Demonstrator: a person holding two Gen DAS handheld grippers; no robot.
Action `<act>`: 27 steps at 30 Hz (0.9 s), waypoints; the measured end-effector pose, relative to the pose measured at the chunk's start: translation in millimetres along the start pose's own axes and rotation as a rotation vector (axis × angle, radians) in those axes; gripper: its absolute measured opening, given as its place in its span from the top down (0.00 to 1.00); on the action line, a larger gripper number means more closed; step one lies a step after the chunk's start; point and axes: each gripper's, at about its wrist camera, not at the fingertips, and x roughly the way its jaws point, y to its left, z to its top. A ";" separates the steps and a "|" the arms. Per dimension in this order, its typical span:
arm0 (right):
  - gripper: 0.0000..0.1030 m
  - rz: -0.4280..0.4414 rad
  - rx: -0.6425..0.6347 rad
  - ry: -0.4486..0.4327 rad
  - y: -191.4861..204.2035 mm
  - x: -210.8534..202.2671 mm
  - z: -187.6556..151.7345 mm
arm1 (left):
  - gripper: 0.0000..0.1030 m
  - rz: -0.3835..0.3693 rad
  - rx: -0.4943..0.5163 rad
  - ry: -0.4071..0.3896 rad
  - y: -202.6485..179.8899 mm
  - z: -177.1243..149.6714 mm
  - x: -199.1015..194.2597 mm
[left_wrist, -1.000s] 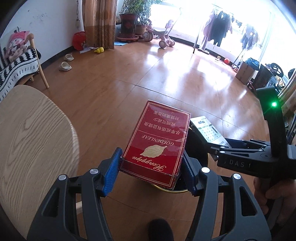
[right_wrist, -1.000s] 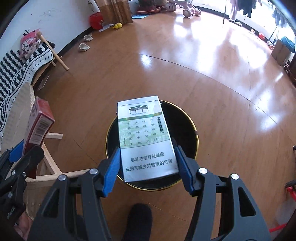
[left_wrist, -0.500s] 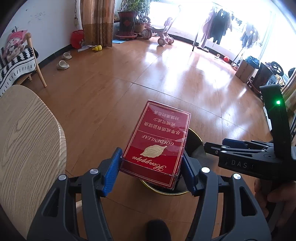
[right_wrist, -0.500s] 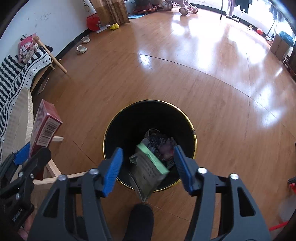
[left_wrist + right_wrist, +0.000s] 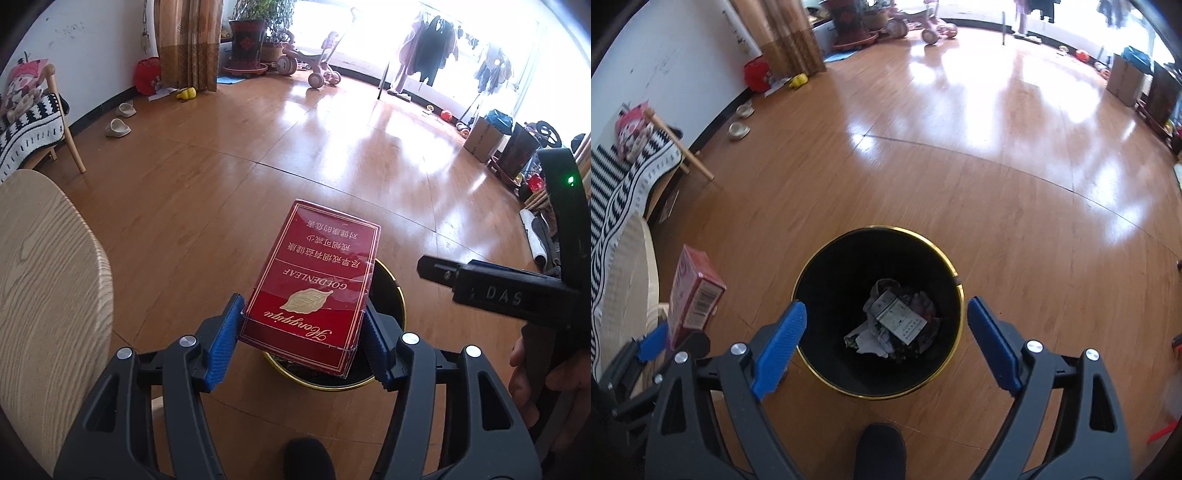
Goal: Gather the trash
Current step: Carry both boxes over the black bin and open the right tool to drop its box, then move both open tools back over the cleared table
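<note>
The left gripper (image 5: 303, 339) pinches a red cigarette pack (image 5: 314, 284) above the bin (image 5: 877, 314); the right gripper (image 5: 882, 328), empty, is opening over a pale pack (image 5: 899, 319), apparently atop crumpled trash.

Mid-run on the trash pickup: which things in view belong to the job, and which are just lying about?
Job:
- red cigarette pack, gripped in left tongs
- black bin, gold rim
- white pack lying in the bin on crumpled paper
- right tongs, opening, nothing between them

Lying about:
- slippers
- yellow toy
- tricycle
- cardboard box
- wooden stool
</note>
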 end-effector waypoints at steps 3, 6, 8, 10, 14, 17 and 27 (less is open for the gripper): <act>0.16 -0.011 0.040 -0.020 -8.8 -3.4 2.0 | 0.38 -0.021 -0.001 -0.013 -3.4 1.7 2.6; 0.16 -0.017 0.084 -0.046 -19.1 -8.6 4.7 | 0.19 -0.054 -0.015 -0.043 -3.9 2.7 1.7; 0.15 -0.012 0.101 -0.058 -23.7 -11.7 5.2 | 0.19 -0.057 -0.014 -0.057 -5.8 3.7 0.4; 0.15 -0.008 0.093 -0.055 -22.9 -12.0 6.5 | 0.16 -0.057 -0.015 -0.054 -5.4 3.9 0.1; 0.13 0.006 0.052 -0.054 -8.7 -15.0 6.7 | 0.11 -0.033 -0.031 -0.045 2.2 4.6 -4.2; 0.10 0.019 0.009 -0.073 9.4 -23.0 8.7 | 0.10 0.002 -0.067 -0.050 17.5 3.6 -18.7; 0.08 0.142 -0.301 -0.154 145.2 -70.6 -14.9 | 0.08 0.260 -0.248 -0.102 139.1 -25.4 -141.0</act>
